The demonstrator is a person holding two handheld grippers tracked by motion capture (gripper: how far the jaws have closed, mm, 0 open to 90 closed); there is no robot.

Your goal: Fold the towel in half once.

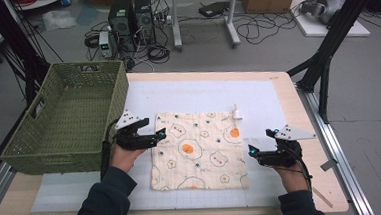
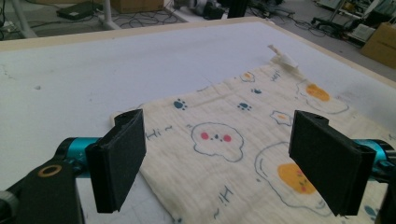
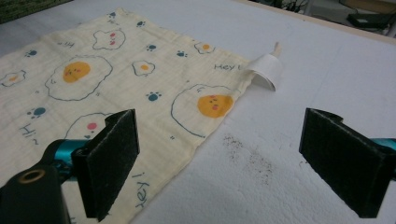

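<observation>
Both claws gape wide, the left claw (image 1: 159, 134) and right claw (image 1: 252, 151) flanking the egg-print cloth (image 1: 199, 149). A shallow pinch (thin fabric, flat on the surface (image 1: 202, 94)) could slip or bunch the cloth.

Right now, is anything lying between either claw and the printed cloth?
Nothing visible does. The left claw hangs open at the cloth's left edge, the right claw open just off its right edge, with bare white mat between.

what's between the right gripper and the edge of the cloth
Bare white mat, with a patch of dark specks on it. The right gripper is open and off the cloth; the right gripper view shows this stretch.
</observation>
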